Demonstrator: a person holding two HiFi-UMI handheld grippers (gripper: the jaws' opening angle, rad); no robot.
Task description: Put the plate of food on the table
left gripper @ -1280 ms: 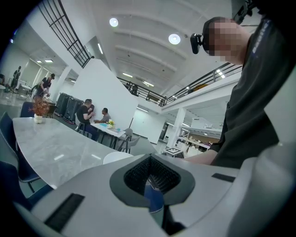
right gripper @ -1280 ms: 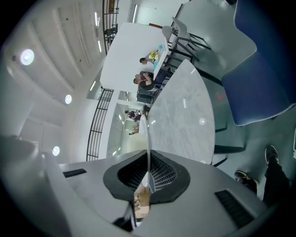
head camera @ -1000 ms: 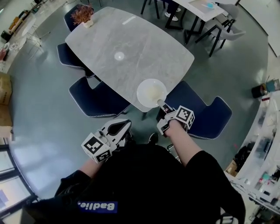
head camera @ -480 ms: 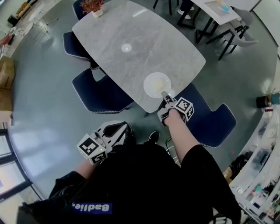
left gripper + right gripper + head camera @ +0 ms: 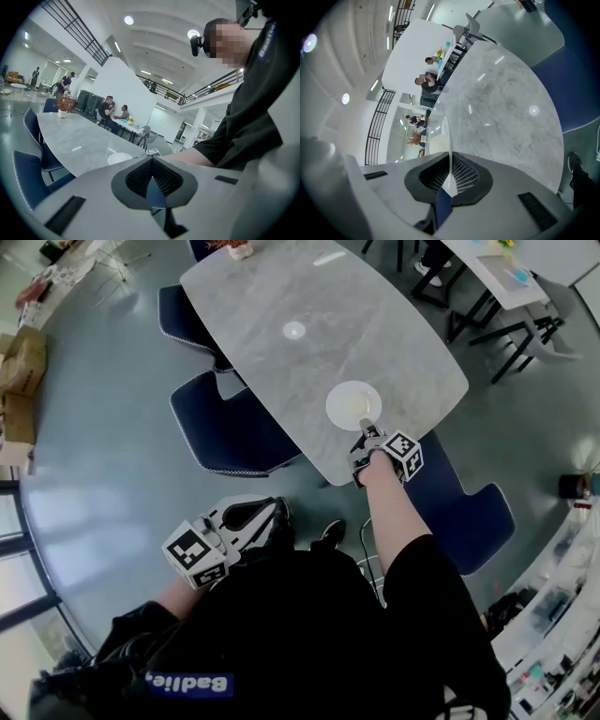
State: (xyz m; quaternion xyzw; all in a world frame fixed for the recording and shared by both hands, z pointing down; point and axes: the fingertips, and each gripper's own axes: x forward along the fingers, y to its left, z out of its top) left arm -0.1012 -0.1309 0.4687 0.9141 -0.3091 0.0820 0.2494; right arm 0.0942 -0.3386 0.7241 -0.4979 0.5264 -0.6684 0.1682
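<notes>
A white plate [image 5: 353, 405] with pale food lies over the near end of the grey marble table [image 5: 281, 296]; I cannot tell whether it rests on the top. My right gripper [image 5: 369, 434] is shut on the plate's near rim. In the right gripper view the plate [image 5: 449, 140] shows edge-on, clamped by the gripper [image 5: 450, 177], with the table [image 5: 511, 117] behind. My left gripper [image 5: 255, 514] hangs low by my body, shut and empty. In the left gripper view the gripper [image 5: 152, 176] faces the table [image 5: 70, 140] and the plate [image 5: 119, 158].
Blue chairs stand at the table's left side [image 5: 230, 432] and under my right arm [image 5: 469, 512]. A small round object [image 5: 294, 330] lies mid-table and a potted plant [image 5: 234, 247] stands at its far end. Cardboard boxes [image 5: 23, 362] sit on the floor at left.
My right arm has reached forward, carrying the plate from the table's near edge farther in over the top. The left gripper has stayed by my body.
</notes>
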